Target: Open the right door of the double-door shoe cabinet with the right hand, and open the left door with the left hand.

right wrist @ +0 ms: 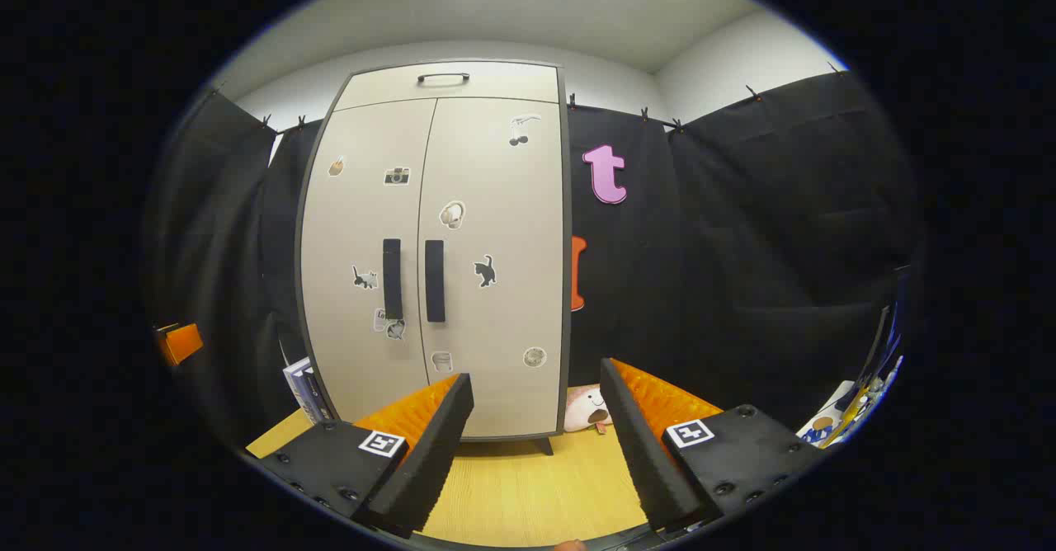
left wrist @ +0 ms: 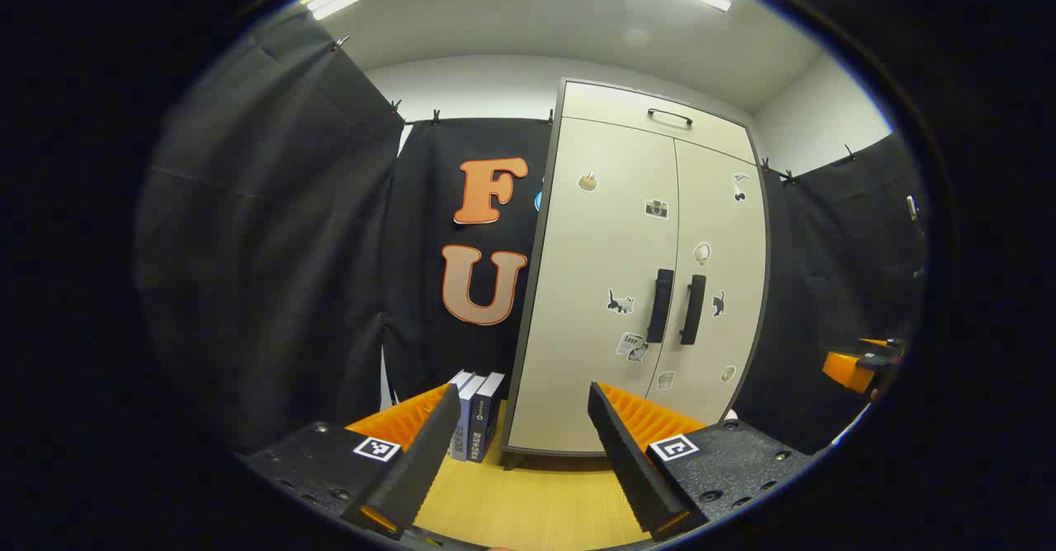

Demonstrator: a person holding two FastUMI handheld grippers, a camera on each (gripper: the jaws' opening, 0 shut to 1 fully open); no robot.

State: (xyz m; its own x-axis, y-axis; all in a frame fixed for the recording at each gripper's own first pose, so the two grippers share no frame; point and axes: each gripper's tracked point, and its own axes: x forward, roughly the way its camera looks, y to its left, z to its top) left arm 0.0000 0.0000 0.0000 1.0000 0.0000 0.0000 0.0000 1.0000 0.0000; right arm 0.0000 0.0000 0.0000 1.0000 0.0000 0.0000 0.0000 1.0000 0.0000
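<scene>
**Approach to the right handle**

Shoe cabinet [right wrist: 437, 254] stands ahead, both doors closed. Right gripper [right wrist: 536, 444] gapes wide, well short of the right handle [right wrist: 435, 280]; left gripper [left wrist: 520, 452] likewise spread. Advice: straddle the bar squarely (avoid its neighbour), then pull outward.

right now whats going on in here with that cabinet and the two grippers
A person holds a two-finger gripper in each hand, facing a pale double-door shoe cabinet on a wooden floor. Both doors are shut, their dark handles, the left handle and right handle, side by side at the middle seam. The left gripper and right gripper are both open and short of the cabinet, touching nothing. Books stand beside the cabinet's left side. Neither door has been opened yet.
</scene>
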